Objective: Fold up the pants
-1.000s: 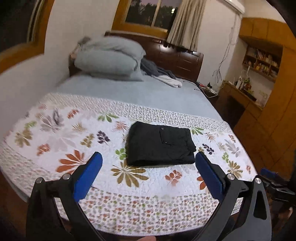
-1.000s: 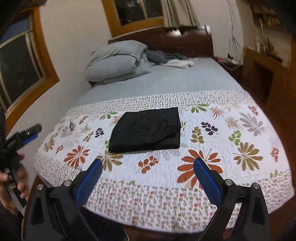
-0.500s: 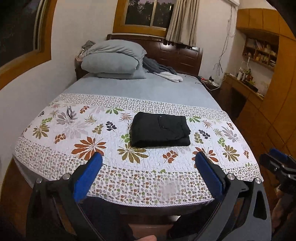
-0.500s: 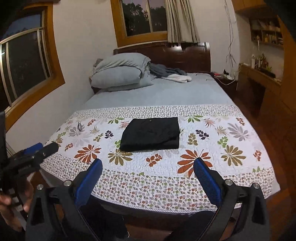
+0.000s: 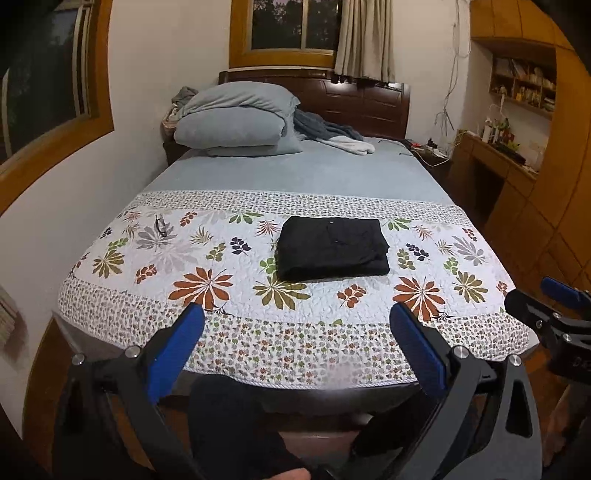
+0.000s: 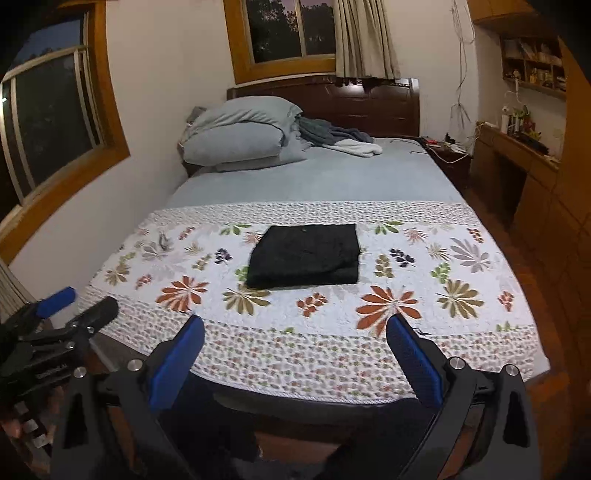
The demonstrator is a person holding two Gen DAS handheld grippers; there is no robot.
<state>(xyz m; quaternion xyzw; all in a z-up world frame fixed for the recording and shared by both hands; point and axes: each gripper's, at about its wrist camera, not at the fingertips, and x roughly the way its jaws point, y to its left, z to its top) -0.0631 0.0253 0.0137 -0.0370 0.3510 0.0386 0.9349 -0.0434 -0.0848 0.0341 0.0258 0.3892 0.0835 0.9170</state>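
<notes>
Home bedroom, bed with stacked pillows, wooden headboard, curtained window, probably cluttered shelves

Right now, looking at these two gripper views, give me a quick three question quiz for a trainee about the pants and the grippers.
1. True or false: the black pants lie folded into a compact rectangle on the floral quilt.
2. Multiple choice: the left gripper is A) shut on the pants, B) open and holding nothing, C) shut on the quilt.
3. Fill in: at the head of the bed, beside the crumpled grey clothes, sit stacked grey ____.

Key
1. True; the pants are touched by neither gripper.
2. B; the right gripper is open and empty too.
3. Pillows.
</notes>
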